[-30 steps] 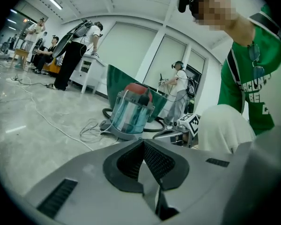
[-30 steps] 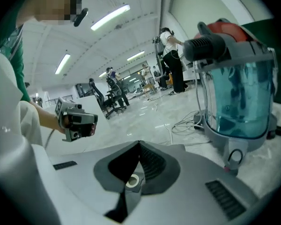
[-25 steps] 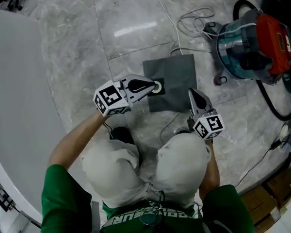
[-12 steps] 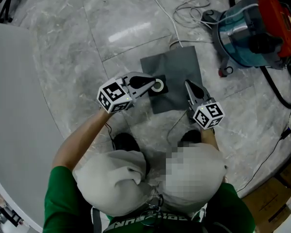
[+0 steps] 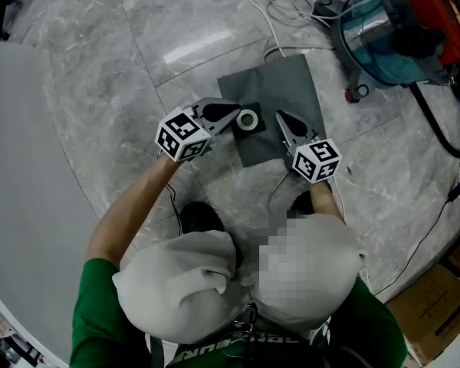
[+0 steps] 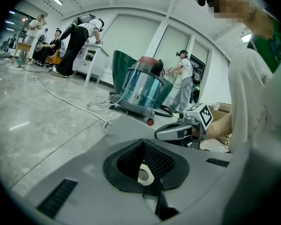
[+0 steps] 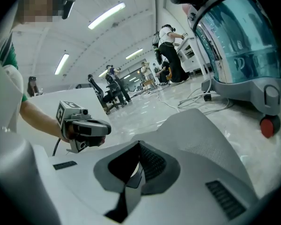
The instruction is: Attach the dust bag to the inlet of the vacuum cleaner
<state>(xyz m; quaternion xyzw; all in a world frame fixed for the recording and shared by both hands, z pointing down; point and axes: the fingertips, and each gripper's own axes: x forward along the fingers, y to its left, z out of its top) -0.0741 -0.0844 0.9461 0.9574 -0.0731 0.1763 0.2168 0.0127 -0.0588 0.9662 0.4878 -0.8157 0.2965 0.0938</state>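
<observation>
— Grey cloth, flat on the marble floor [image 5: 138, 67]: why is the dust bag [image 5: 285, 90] lying there, so far from the vacuum cleaner [image 5: 395, 25]?

— It is lying with its collar [image 5: 255, 131] facing up, I think, so the opening is showing and can be reached from above. The vacuum cleaner is standing well beyond both pairs of jaws, off to their right, so the bag is waiting to be carried over.

— And the grippers?

— They are flanking the collar. The left gripper [image 5: 237, 114] is pointing its tips at the collar's edge, with the pale ring [image 5: 248, 119] showing just ahead of them. Whether they are touching it I cannot tell. The right gripper [image 5: 279, 116] is hovering over the bag's cloth, just beside the ring on its other side. Both are slanting gently downward, which suits reaching a flat thing.

— Are they gripping anything?

— No. The right jaws are pressing together on nothing, and the left jaws are looking drawn together and empty too. I am judging they will need spreading before any pinch.

— How is the bag looking?

— Thin, limp and unfilled: a plain rectangle, its black square collar sitting near the edge closest to the jaws, ringed in white round the hole.
</observation>
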